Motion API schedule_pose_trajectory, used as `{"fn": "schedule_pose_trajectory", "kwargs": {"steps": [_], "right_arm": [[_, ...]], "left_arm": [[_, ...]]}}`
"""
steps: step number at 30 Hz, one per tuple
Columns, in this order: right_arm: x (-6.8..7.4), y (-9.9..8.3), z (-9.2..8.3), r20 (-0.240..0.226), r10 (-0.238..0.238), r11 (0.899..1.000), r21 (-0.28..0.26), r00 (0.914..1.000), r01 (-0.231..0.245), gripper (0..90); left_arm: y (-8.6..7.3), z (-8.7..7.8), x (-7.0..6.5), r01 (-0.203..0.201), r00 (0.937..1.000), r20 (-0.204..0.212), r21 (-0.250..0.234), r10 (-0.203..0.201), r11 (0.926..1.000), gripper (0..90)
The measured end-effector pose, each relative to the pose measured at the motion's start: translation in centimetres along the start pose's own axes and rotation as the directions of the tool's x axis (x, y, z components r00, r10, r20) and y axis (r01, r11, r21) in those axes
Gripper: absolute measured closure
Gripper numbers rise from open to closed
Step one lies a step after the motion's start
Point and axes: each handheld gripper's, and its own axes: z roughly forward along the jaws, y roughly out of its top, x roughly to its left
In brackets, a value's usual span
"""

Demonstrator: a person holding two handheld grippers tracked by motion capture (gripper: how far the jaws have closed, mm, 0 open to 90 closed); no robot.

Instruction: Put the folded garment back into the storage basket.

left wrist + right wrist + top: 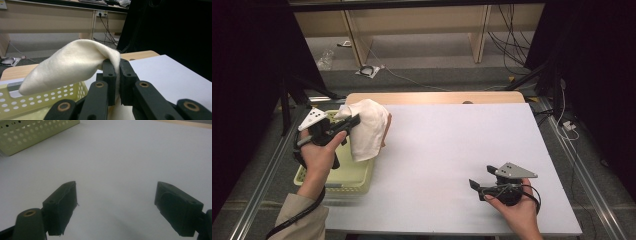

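A cream cloth [368, 129] hangs in the air over the right edge of a pale yellow perforated basket [358, 176] at the table's left. My left gripper [353, 121] is shut on a fold of the cloth [75, 60]; its jaws pinch the fabric between them, and the rest droops down toward the basket [37, 100]. At the table's near right, my right gripper [482, 181] rests low over the white table [452, 140], open, with nothing between its fingers. In the right gripper view its jaws stand wide apart over the bare surface.
A corner of the basket [32, 132] lies at the far left of the right gripper view. Beyond the table's far wooden edge [437, 97] are a floor with cables and wooden furniture legs. Dark curtains flank both sides.
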Motion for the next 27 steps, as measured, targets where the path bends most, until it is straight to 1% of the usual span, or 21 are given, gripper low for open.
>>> {"fn": "schedule_pose_trajectory", "kwargs": {"steps": [3, 9, 18, 27], "right_arm": [[0.0, 0.0, 0.0, 0.001, -0.002, 1.0, 0.0, 1.0, 0.002, 19.4], [0.0, 0.0, 0.0, 0.0, 0.0, 1.0, 0.0, 1.0, 0.0, 19.4], [0.0, 0.0, 0.0, 0.002, -0.002, 1.0, 0.002, 1.0, 0.002, 19.4], [-0.1, 0.0, -0.1, 0.004, -0.002, 1.0, 0.001, 1.0, 0.002, 19.4]], "left_arm": [[0.0, 0.0, 0.1, -0.004, 1.0, -0.008, -0.006, 0.004, 1.0, 84.4], [0.0, -0.1, 0.2, -0.017, 0.9996, -0.021, -0.002, 0.017, 0.9999, 84.4], [0.1, -0.2, 0.6, -0.015, 0.9995, -0.027, 0.001, 0.015, 0.9999, 84.4], [0.0, -0.6, 1.1, -0.004, 0.9994, -0.033, 0.007, 0.004, 1.0, 84.4]]}}
